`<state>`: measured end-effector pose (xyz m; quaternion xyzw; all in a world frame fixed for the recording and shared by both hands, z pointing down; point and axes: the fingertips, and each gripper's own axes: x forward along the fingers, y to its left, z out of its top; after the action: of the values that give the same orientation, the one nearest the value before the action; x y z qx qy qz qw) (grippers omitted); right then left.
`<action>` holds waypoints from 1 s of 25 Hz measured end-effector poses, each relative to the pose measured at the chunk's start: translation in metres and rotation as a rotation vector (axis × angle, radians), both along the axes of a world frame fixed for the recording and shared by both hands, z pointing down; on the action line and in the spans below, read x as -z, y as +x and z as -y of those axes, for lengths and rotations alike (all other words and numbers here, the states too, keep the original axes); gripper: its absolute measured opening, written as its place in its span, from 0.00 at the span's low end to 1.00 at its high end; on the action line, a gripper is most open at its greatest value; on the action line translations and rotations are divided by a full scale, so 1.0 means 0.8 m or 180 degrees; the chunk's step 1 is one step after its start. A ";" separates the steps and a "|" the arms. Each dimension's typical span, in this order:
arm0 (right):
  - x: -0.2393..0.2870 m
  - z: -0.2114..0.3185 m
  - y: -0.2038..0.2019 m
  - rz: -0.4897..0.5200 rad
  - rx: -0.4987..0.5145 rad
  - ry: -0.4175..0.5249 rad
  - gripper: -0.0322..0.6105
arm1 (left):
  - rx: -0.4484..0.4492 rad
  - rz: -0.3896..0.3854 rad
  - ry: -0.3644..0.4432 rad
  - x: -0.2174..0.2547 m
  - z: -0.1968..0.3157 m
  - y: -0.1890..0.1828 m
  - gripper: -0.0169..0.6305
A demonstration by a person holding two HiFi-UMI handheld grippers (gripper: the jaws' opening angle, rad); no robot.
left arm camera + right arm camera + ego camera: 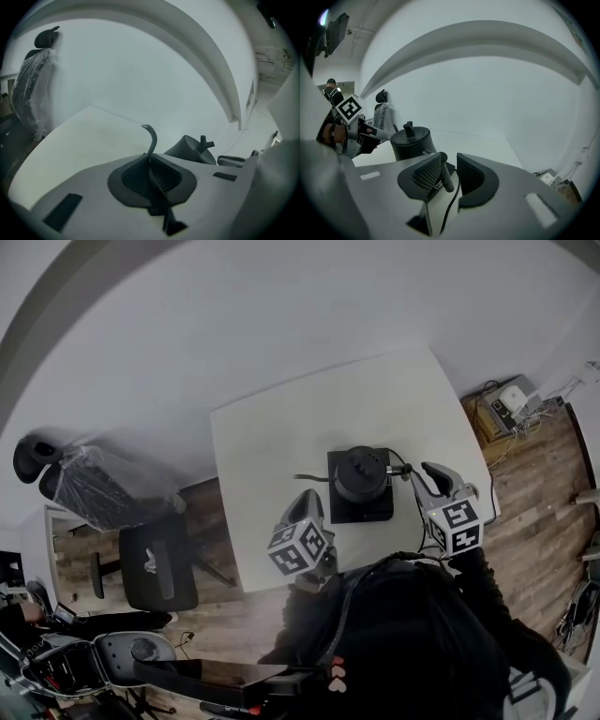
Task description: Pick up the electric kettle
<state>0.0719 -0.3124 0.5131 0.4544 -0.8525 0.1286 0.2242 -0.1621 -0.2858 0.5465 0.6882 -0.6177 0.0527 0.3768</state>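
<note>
On the left, we see the left gripper with its jaws pressed together and nothing caught between them. It hangs over the near edge of the white bench, and its tip is aimed at the thin curved spout, which rises just beyond it. We cannot tell whether the two touch. In the middle, the black electric kettle stands upright on a black square base near the bench's front edge. On the right, the right gripper has its jaws partway apart. The kettle's dark handle stands in the gap, close to the left pad and clear of the right one. A black cord runs beneath the jaws.
</note>
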 end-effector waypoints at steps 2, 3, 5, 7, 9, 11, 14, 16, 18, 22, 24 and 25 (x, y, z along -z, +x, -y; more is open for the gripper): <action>-0.005 -0.001 -0.001 -0.0015 0.0046 -0.0047 0.19 | -0.0001 -0.0002 0.0012 0.000 0.002 0.001 0.03; -0.008 -0.002 -0.001 -0.0027 0.0062 -0.0065 0.20 | 0.0001 -0.0006 0.0011 0.000 0.003 0.000 0.03; -0.014 -0.004 -0.001 -0.0057 0.0079 -0.0082 0.22 | 0.0013 -0.0038 0.0005 -0.002 0.003 -0.001 0.11; -0.017 -0.006 -0.001 -0.0075 0.0083 -0.0091 0.23 | 0.0027 -0.0060 -0.0005 -0.004 0.002 -0.003 0.12; -0.021 -0.007 -0.001 -0.0092 0.0086 -0.0103 0.24 | 0.0030 -0.0057 -0.0011 -0.005 0.003 -0.004 0.14; -0.024 -0.005 -0.003 -0.0113 0.0105 -0.0123 0.24 | 0.0014 -0.0038 -0.0021 -0.007 0.007 -0.005 0.17; -0.030 -0.003 -0.009 -0.0133 0.0136 -0.0159 0.26 | 0.0002 -0.0001 -0.0037 -0.009 0.012 -0.011 0.22; -0.034 -0.004 -0.010 -0.0138 0.0148 -0.0180 0.26 | 0.0002 0.0014 -0.0046 -0.010 0.014 -0.011 0.24; -0.039 -0.004 -0.011 -0.0151 0.0174 -0.0203 0.27 | -0.0007 0.0034 -0.0049 -0.011 0.017 -0.011 0.26; -0.050 -0.005 -0.019 -0.0209 0.0241 -0.0245 0.28 | -0.0047 0.0051 -0.0022 -0.012 0.024 -0.012 0.26; -0.055 -0.003 -0.020 -0.0235 0.0258 -0.0266 0.29 | -0.0071 0.0031 -0.0009 -0.012 0.025 -0.011 0.26; -0.057 -0.002 -0.020 -0.0239 0.0266 -0.0278 0.29 | -0.0085 0.0013 0.0000 -0.012 0.026 -0.010 0.26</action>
<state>0.0562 -0.3106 0.5587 0.4128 -0.8552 0.1390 0.2808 -0.1703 -0.3063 0.5559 0.6963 -0.6092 0.0591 0.3748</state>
